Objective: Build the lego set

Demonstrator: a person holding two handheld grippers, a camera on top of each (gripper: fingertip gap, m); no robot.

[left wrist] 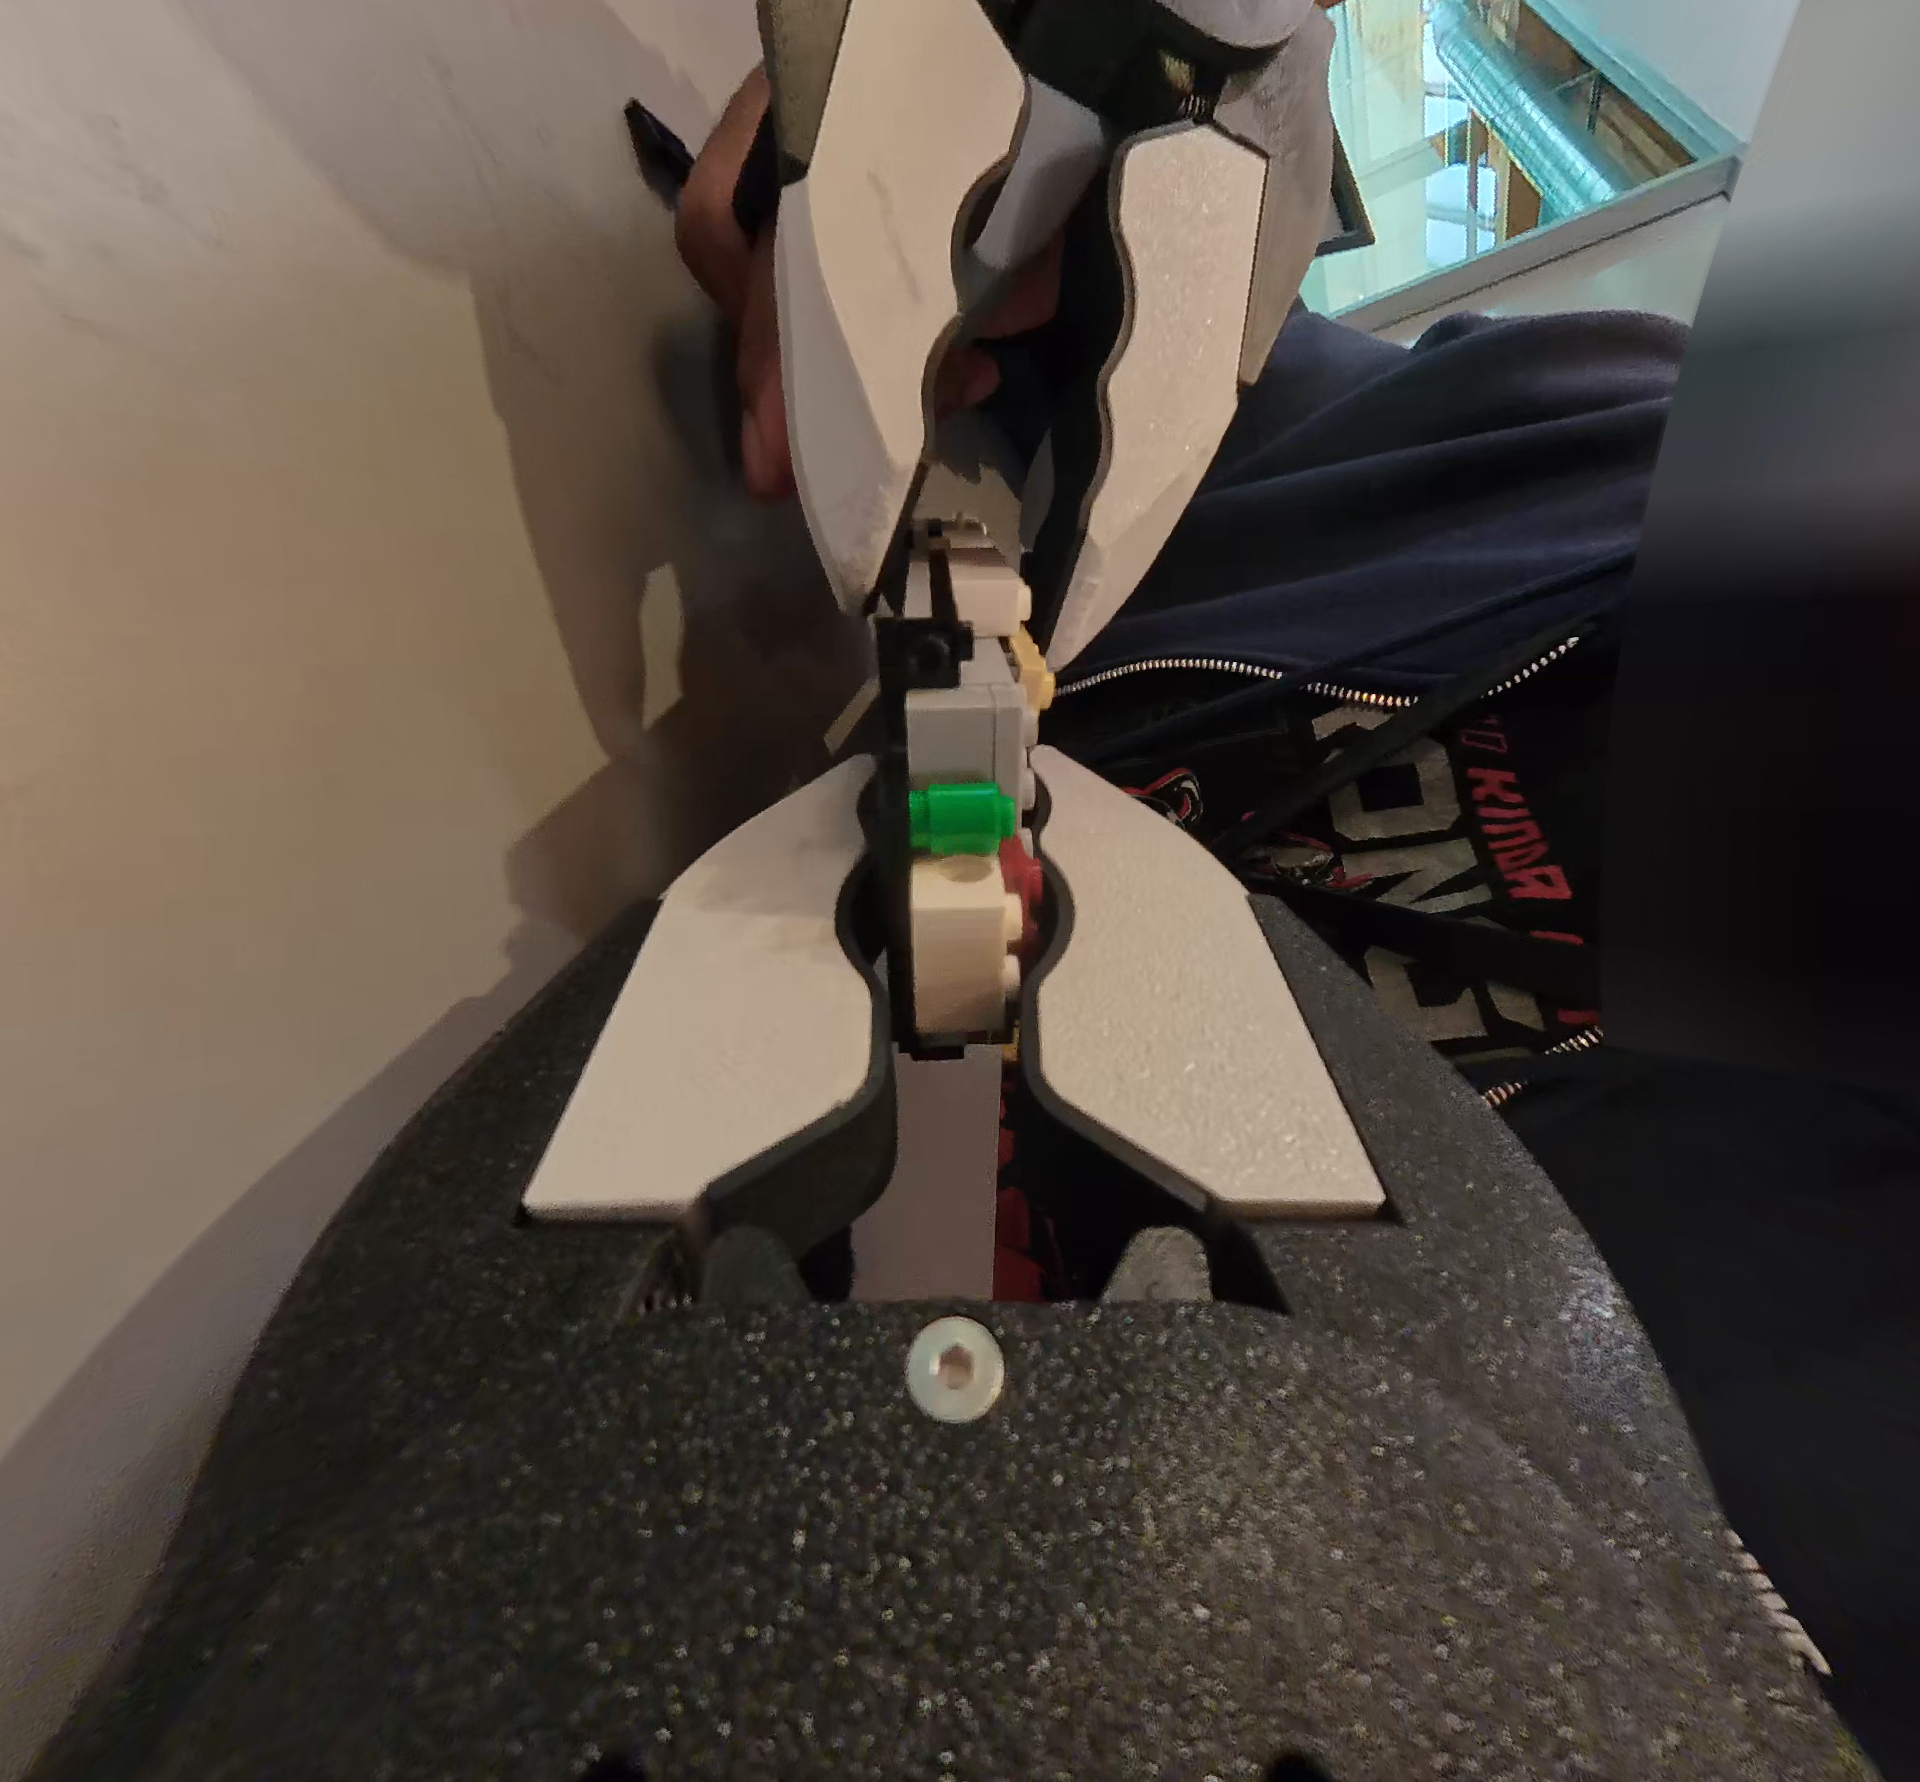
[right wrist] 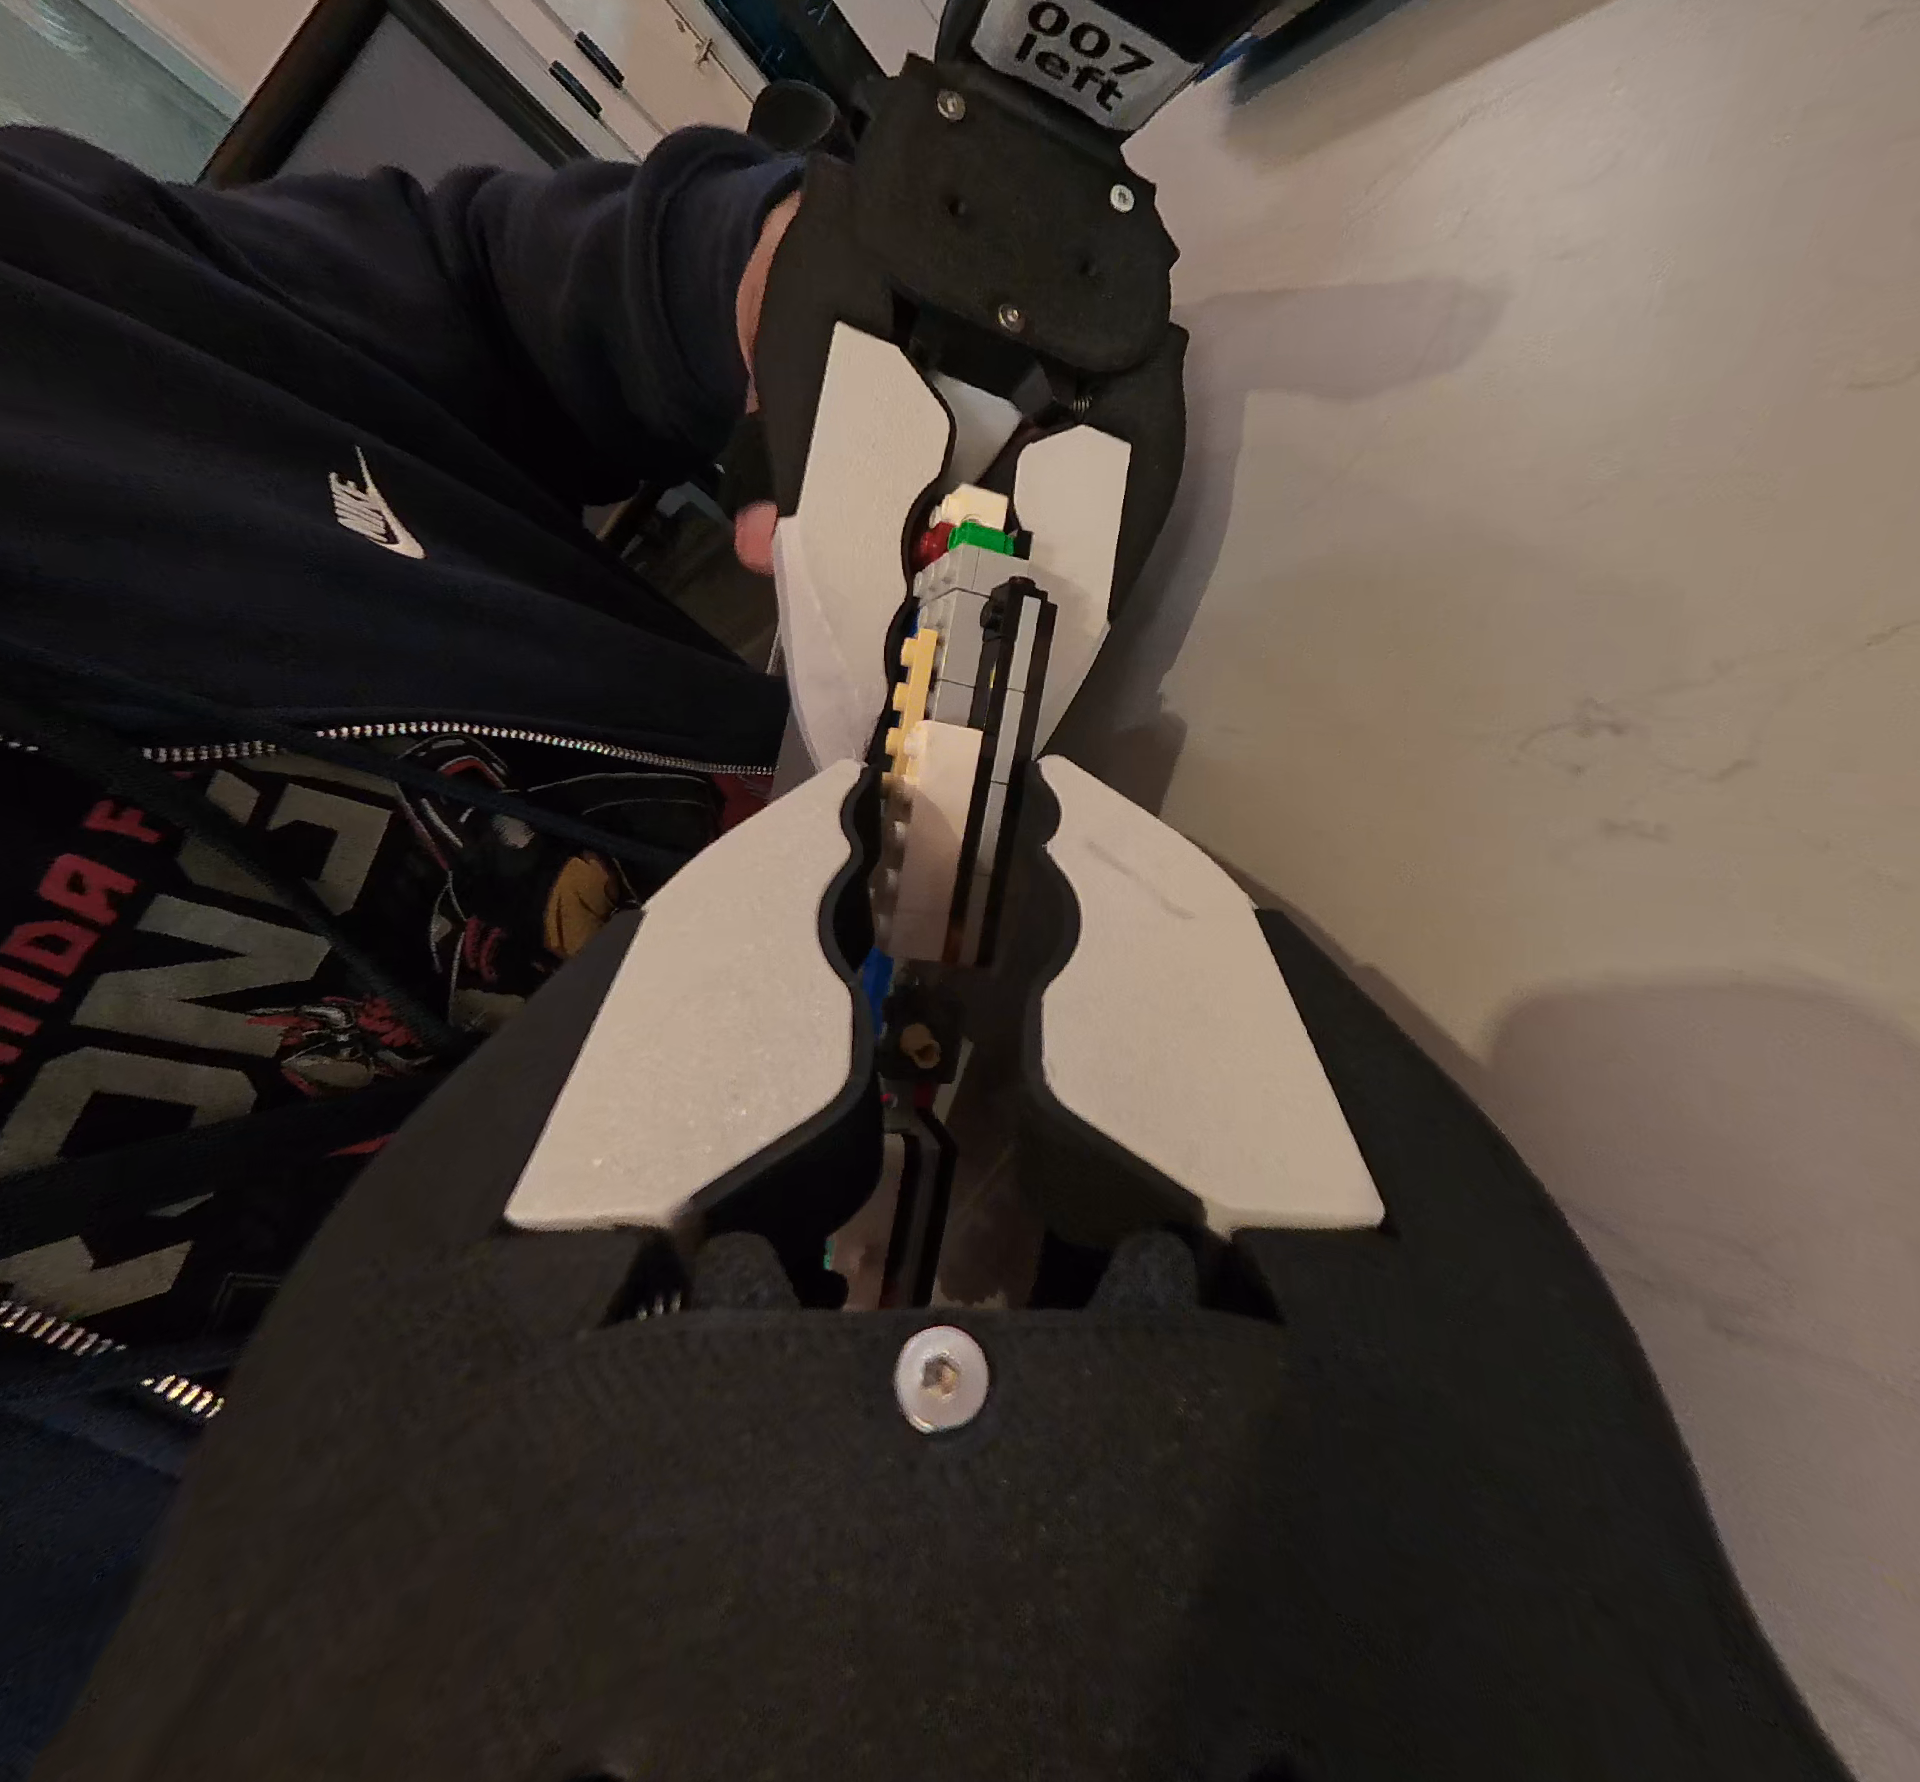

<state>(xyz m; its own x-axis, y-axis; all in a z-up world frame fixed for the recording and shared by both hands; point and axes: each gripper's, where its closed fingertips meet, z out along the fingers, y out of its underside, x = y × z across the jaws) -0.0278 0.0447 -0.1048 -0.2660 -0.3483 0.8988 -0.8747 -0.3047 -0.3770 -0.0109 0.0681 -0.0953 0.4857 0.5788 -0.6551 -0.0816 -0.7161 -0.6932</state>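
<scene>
**Two grippers clamped on one brick model, end to end**

There is one brick model [left wrist: 951, 797], two grippers, one person and one pale table [right wrist: 1558, 589].

The brick model is a long, narrow build of small studded toy bricks, held off the table between the two grippers, which face each other. A thin black plate runs along one long side of it. Against that plate sit grey blocks in the middle, a white block at each end, one small green round piece [left wrist: 958, 816], a red piece beside the green one and a pale yellow studded plate [right wrist: 914, 693] on the side away from the black plate. A bit of blue shows at the end inside the right gripper.

The left gripper [left wrist: 951, 802] is pinching the model's green-and-white end: one white pad presses the black plate, the other presses the studded side. The right gripper [right wrist: 951, 797] pinches the opposite end in the same way, its pads closed on the white block and the black plate. Each gripper's fingertips nearly meet the other's along the model.

Beside the model, on the studded side, is the person in a dark zipped hoodie [right wrist: 364, 382] over a printed shirt. On the plate side lies the table, crossed by shadows.
</scene>
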